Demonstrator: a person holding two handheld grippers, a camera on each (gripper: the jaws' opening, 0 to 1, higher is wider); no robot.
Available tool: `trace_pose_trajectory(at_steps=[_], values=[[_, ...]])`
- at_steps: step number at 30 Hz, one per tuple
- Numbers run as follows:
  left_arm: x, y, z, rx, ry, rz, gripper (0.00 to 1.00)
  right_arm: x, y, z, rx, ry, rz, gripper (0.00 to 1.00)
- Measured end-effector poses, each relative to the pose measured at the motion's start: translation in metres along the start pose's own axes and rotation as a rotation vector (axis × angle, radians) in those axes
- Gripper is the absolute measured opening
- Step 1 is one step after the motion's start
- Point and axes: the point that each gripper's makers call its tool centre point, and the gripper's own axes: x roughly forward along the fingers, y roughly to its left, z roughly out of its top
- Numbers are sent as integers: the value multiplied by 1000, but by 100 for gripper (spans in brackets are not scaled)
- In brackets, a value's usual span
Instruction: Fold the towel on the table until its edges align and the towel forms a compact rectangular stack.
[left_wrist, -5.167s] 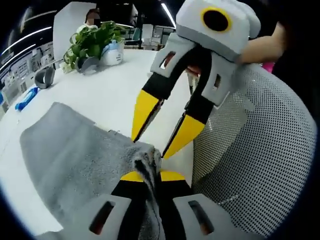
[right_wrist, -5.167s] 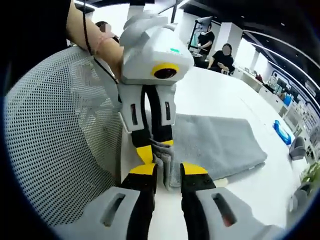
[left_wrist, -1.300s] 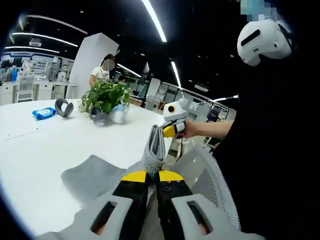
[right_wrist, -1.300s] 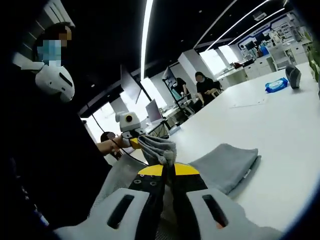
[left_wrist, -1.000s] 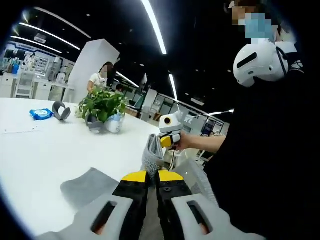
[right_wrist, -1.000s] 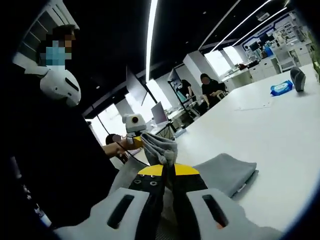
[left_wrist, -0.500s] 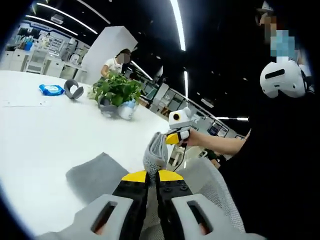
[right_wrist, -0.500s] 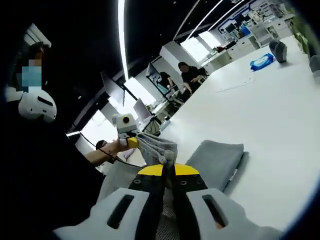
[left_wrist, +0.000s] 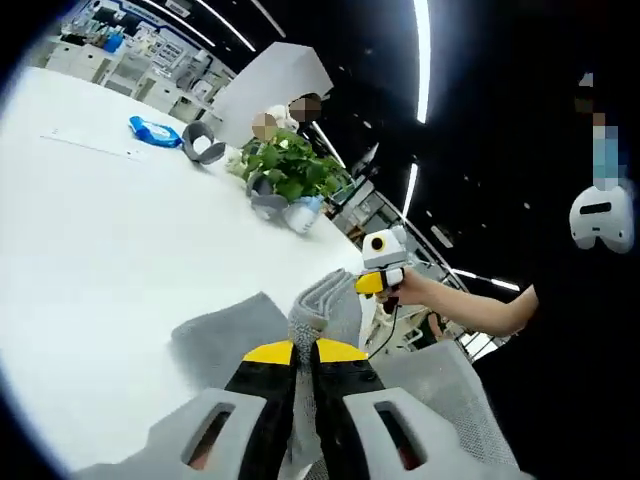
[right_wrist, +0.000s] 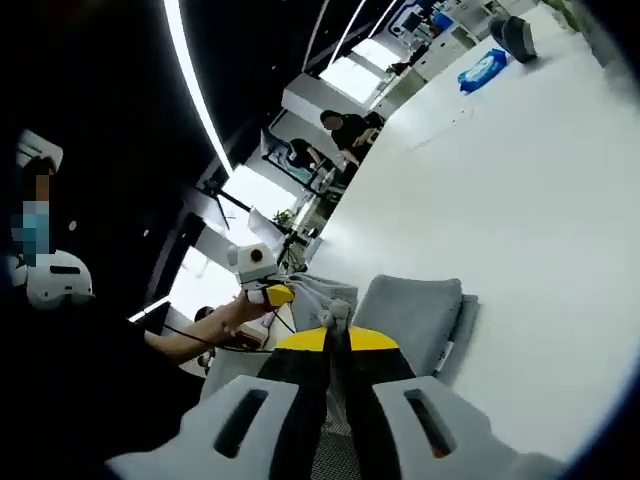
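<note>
Grey towel (left_wrist: 318, 305) is lifted off the white desk (left_wrist: 110, 230), clamped in both the left gripper (left_wrist: 304, 352) and right gripper (right_wrist: 336, 338); a potted plant (left_wrist: 288, 172) stands far behind.

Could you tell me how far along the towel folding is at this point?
Done: the towel already lies doubled on the table. In hand: the left gripper and right gripper each pinch its near edge, lifted. Left: laying that edge over and aligning the stack.

Left gripper (left_wrist: 304, 350) raised, fingers pinched on gray cloth, right gripper (right_wrist: 336, 338) likewise — both held up, well apart
</note>
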Motion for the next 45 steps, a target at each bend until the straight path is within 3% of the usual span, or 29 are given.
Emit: trace_pose_trajectory(at_steps=[4, 10, 21, 28, 40, 42, 45], values=[[7, 16, -2, -15, 18, 31, 6, 3, -18, 2, 97, 1, -30, 2], [13, 34, -5, -35, 41, 79, 6, 10, -35, 2, 137, 6, -60, 2], [23, 69, -20, -35, 100, 202, 5, 26, -68, -4, 35, 44, -182, 2], [25, 79, -27, 19, 126, 252, 5, 29, -81, -9, -7, 32, -236, 2], [27, 92, -34, 35, 128, 319, 6, 32, -94, -14, -25, 14, -277, 2], [28, 93, -35, 45, 127, 323, 6, 33, -94, -14, -46, 7, -281, 3], [29, 95, -37, 65, 119, 343, 7, 34, -97, -13, -184, 3, -310, 3]])
